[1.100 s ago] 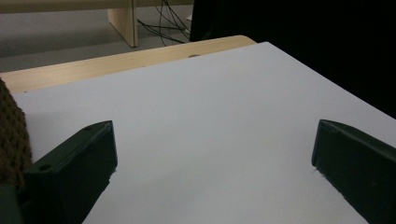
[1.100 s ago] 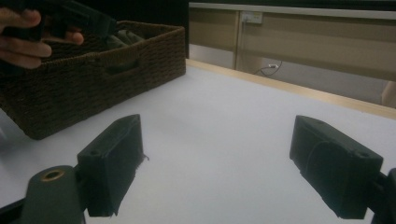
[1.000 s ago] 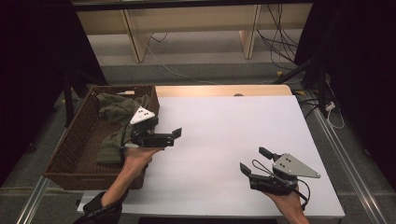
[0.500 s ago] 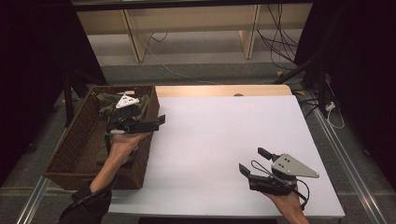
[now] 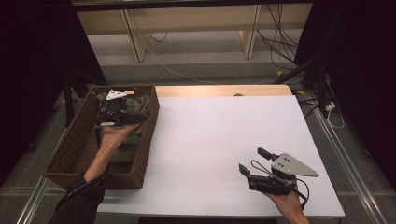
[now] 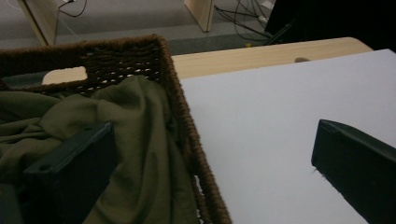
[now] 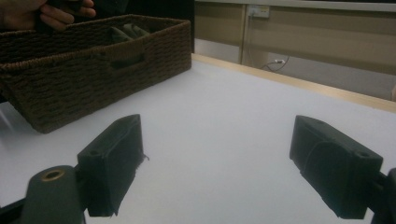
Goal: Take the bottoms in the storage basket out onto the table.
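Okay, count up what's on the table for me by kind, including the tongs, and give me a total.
Wicker basket: 1
Olive green cloth, lying in the basket: 1
Tongs: 2, the left tongs open over the basket, the right tongs open over the white table
Total: 4

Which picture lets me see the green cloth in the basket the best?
The left gripper view: the green cloth lies close up, its folds plain, heaped against the basket wall. The high view shows the cloth smaller, partly under the left gripper and hand. The right gripper view shows a little of it above the rim.
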`<state>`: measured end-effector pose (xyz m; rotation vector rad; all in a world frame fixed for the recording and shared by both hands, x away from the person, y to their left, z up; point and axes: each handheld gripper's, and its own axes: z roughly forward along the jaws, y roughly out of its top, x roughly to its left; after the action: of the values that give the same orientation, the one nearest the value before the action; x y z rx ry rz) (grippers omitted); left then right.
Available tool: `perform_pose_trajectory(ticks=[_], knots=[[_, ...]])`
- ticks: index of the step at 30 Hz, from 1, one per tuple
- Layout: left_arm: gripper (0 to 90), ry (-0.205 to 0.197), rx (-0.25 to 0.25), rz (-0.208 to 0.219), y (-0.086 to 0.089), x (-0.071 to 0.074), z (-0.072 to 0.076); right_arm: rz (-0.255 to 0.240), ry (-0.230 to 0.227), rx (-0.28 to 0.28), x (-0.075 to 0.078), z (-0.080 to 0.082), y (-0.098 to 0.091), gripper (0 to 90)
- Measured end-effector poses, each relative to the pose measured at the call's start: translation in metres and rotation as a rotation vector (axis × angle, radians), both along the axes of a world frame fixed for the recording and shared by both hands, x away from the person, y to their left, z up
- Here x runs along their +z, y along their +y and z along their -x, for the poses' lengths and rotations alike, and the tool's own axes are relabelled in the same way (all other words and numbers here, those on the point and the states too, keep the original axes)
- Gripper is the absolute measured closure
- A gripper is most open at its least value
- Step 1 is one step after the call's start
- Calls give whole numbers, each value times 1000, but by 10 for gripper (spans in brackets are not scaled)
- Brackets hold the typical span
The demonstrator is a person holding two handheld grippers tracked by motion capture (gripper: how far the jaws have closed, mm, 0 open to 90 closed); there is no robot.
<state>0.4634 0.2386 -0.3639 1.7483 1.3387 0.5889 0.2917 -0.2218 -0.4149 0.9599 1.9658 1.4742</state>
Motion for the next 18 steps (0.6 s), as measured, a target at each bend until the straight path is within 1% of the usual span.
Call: perform_pose_trajectory(ticks=[5,7,12,15,18], knots=[[0,45,35,-32,10,-6,-12,6,0,3,0,0,0,184],[0,74,51,-38,16,-10,-17,4,-1,2,0,0,0,185],[0,132,62,-74,24,-18,-27,9,0,6,0,0,0,187],[0,180,67,-71,30,-25,-34,17,6,5,0,-1,1,187],[4,218,62,-72,33,-32,-39,14,6,9,0,-1,1,187]])
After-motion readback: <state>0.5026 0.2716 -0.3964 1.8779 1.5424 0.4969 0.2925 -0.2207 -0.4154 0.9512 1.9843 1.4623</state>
